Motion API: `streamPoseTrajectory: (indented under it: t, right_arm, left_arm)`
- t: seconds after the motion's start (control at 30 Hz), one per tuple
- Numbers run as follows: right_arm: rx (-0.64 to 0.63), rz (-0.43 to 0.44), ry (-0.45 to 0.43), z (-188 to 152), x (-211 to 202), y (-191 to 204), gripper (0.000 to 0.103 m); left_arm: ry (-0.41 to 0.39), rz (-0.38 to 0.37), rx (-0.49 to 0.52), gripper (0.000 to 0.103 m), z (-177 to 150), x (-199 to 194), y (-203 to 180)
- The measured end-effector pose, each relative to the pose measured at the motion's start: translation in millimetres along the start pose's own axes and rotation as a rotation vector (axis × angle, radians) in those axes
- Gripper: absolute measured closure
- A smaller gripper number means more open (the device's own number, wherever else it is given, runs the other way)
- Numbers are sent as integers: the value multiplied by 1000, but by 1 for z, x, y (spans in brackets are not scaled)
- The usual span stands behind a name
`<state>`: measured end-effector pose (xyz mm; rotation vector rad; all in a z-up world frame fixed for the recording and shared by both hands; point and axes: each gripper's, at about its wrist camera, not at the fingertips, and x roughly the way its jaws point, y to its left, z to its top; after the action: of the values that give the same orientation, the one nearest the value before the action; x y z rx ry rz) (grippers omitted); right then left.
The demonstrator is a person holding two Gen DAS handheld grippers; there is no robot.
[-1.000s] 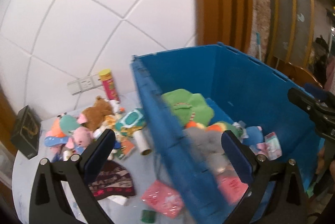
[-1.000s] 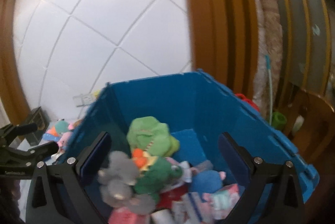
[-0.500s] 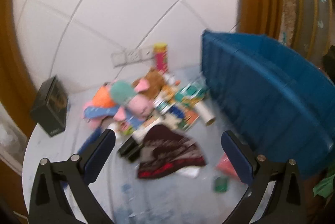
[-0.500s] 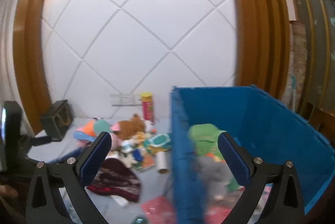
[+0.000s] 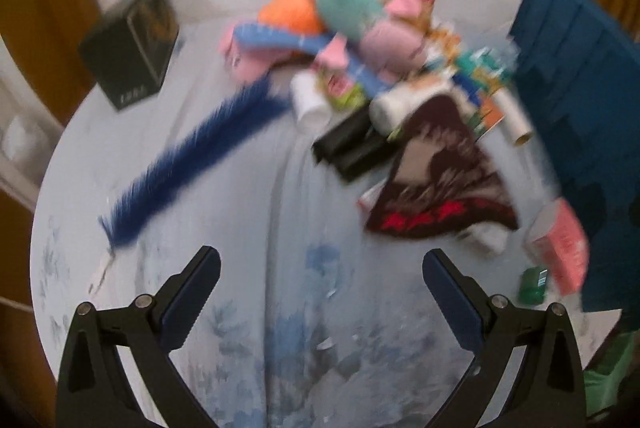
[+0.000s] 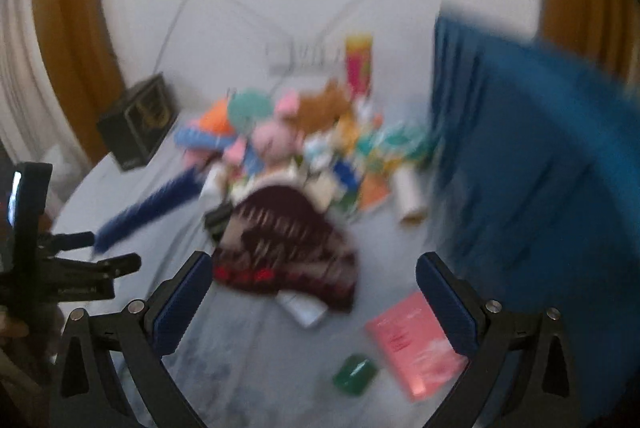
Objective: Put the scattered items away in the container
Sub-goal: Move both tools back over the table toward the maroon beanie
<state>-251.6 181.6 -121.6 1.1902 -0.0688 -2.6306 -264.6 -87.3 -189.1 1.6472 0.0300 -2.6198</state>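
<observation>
The blue container (image 5: 576,100) stands at the right of the table; it also shows in the right wrist view (image 6: 532,156). A heap of plush toys (image 5: 352,16) and small packets lies beside it. A dark red knit hat (image 5: 440,184) lies in front of the heap and also shows in the right wrist view (image 6: 288,244). A blue brush (image 5: 192,156) lies to the left. My left gripper (image 5: 320,288) is open and empty above the tablecloth. My right gripper (image 6: 312,292) is open and empty over the hat's near edge. Both views are blurred.
A black box (image 5: 132,44) stands at the far left. A pink packet (image 6: 416,340) and a small green item (image 6: 356,380) lie near the container's front. A tall red and yellow can (image 6: 360,64) stands by the wall. The left gripper's body (image 6: 60,272) shows at the left.
Both grippers have swung left and down, away from the container's inside toward the scattered heap on the table. Both stay open and empty.
</observation>
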Motion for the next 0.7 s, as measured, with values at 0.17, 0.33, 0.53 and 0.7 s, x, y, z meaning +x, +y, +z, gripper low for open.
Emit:
streamPoseTrajectory:
  t: [0.17, 0.33, 0.53, 0.7]
  right_arm:
    - [-20, -86, 114, -31, 52, -17, 0]
    - [11, -132, 176, -52, 65, -32, 0]
    - [111, -177, 183, -71, 63, -35, 0]
    - [237, -266, 182, -94, 58, -30, 0]
  left_arm:
    - [27, -3, -13, 0, -2, 28, -9]
    - [3, -48, 53, 1, 19, 44, -40]
    - [-2, -106, 214, 1, 50, 81, -80]
    - [24, -186, 346, 21, 62, 121, -109]
